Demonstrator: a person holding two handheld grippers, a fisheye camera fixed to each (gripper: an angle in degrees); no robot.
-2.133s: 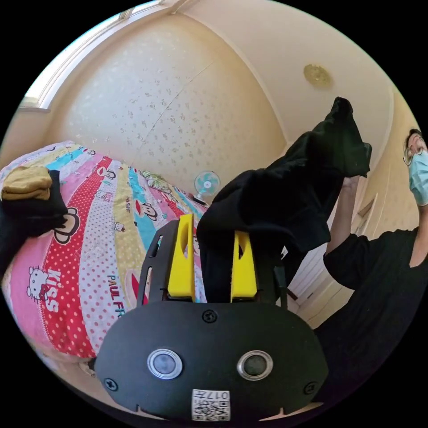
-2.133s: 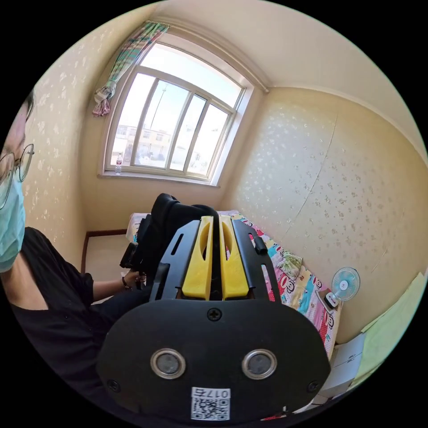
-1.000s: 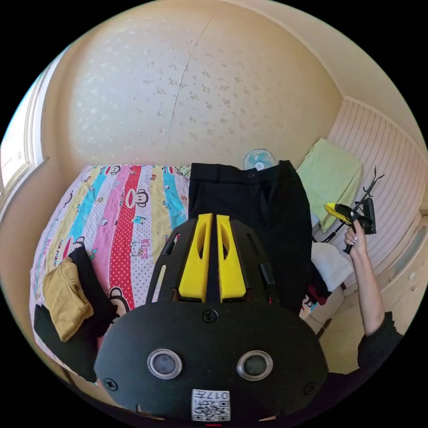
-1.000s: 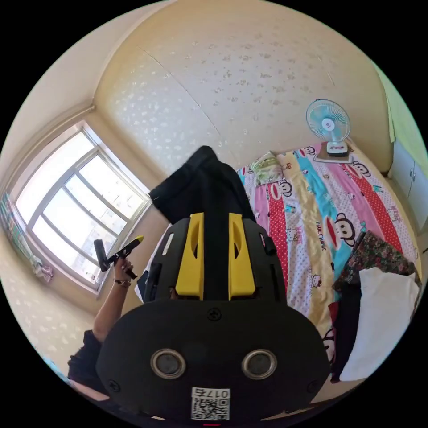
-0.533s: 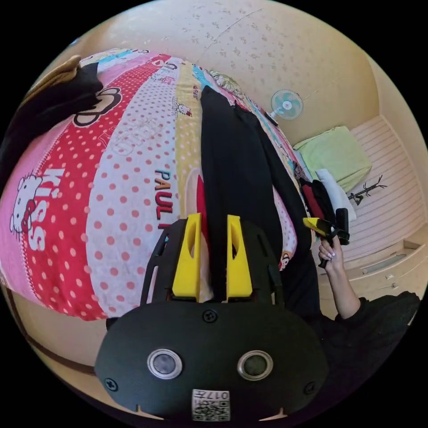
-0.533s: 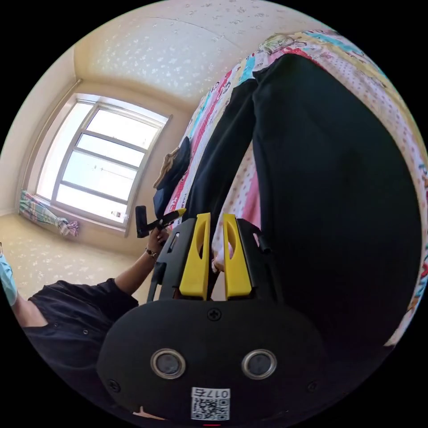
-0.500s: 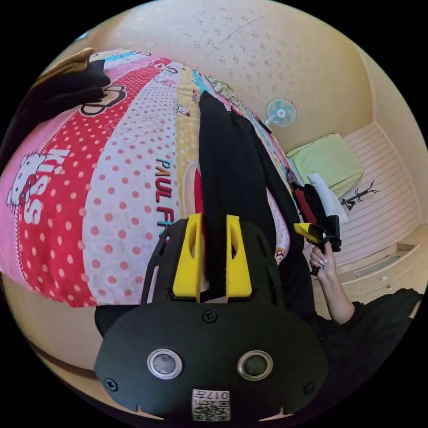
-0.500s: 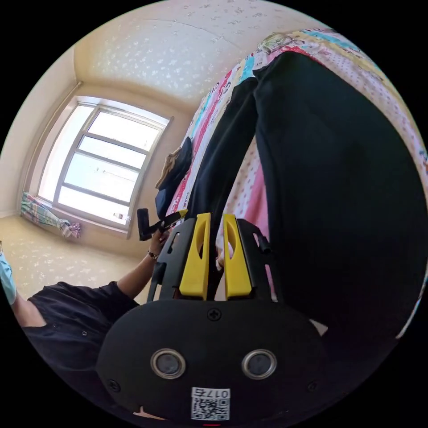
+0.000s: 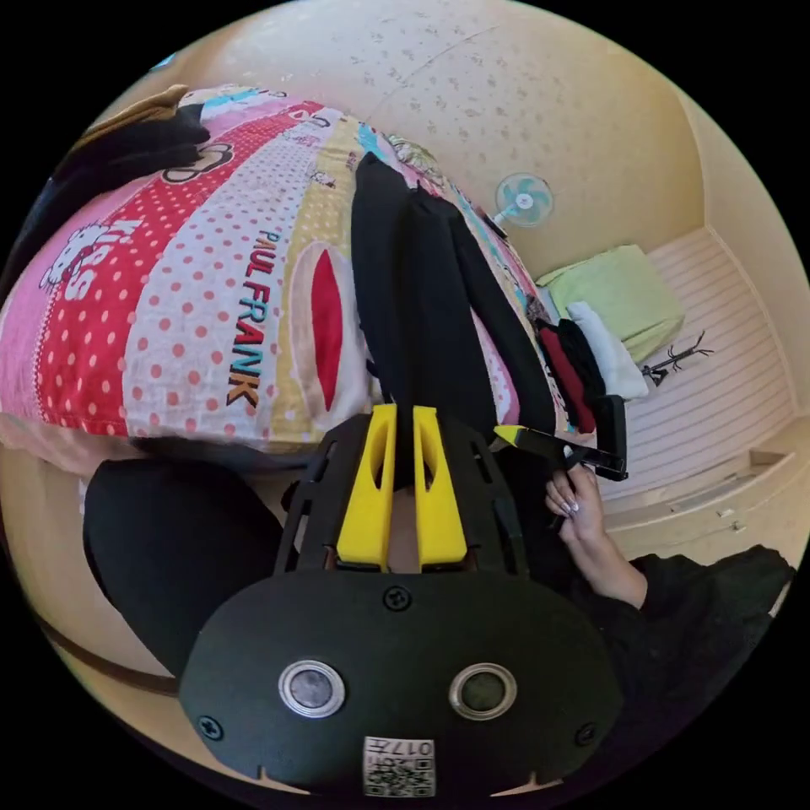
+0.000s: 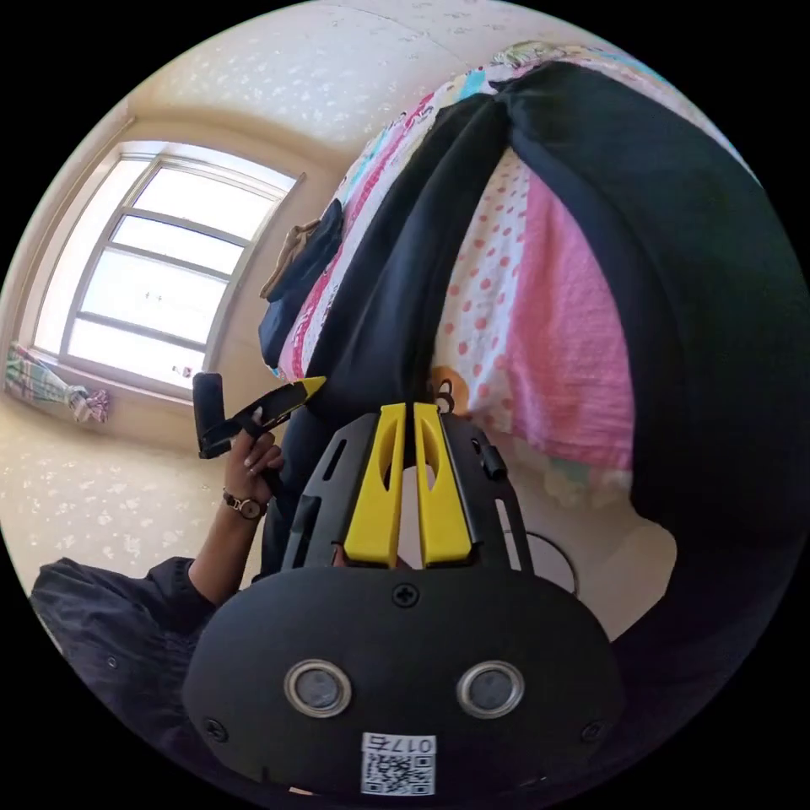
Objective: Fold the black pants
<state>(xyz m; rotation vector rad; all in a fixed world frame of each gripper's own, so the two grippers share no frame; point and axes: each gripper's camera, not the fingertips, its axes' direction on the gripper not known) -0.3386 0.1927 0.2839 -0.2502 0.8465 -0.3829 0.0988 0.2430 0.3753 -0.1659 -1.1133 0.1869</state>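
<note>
1. I count one pair of black pants [image 9: 422, 295], two legs spread across one bed [image 9: 211, 278].
2. Two hand-held grippers: my left hand-held gripper [image 9: 402, 418] and my right hand-held gripper [image 10: 404, 415].
3. One fan [image 9: 523, 199].
4. One window [image 10: 160, 270].
5. One green towel [image 9: 620, 295].
6. One mustard garment [image 9: 139, 108].

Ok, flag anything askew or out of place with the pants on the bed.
The black pants are not lying flat. The two legs splay apart in a V, with the dotted bedsheet showing between them, and their lower ends hang over the bed's edge. The left tool sits at one leg's end, the right tool beside the other.
</note>
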